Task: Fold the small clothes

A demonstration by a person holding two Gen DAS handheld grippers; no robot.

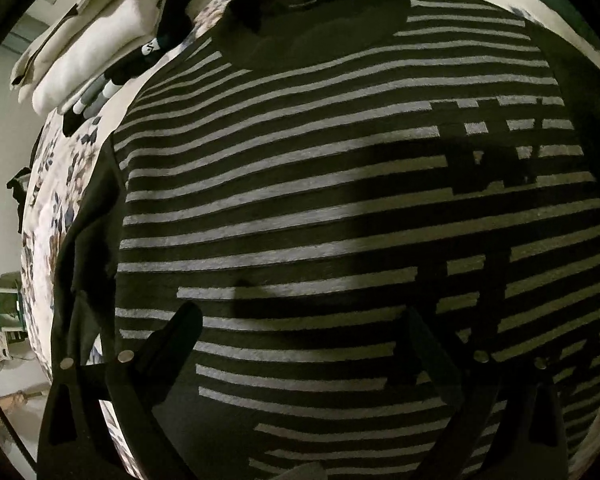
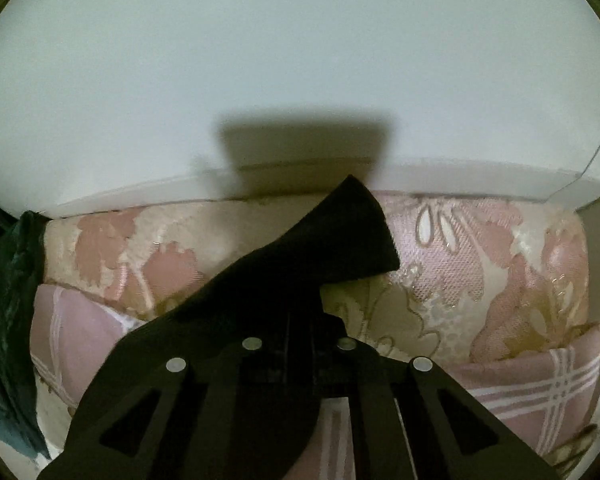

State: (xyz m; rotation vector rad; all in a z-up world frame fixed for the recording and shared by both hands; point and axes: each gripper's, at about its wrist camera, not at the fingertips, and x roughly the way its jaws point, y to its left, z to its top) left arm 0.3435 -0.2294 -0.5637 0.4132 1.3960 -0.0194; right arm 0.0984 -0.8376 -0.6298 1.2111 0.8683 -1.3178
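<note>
Left wrist view: a black top with thin grey stripes lies spread out flat on a bed cover with a blue and brown flower print. Its round black neck is at the far side. One plain black sleeve hangs down along the left edge. The left gripper floats just over the near part of the top. Its two black fingers are wide apart and nothing is between them. Their dark shadow falls on the stripes. Far to the left sits a pile of folded cream and white clothes, with some dark folded things with white bands tucked just beside it.

Right wrist view: the right gripper is closed tight on a piece of black cloth. The cloth sticks up past the fingertips and also hangs down to the near left. I cannot tell if this cloth is part of the striped top. Behind it are pink and cream pillows with a flower pattern, lying against a pale plain wall. A crumpled dark green cloth is at the left edge.
</note>
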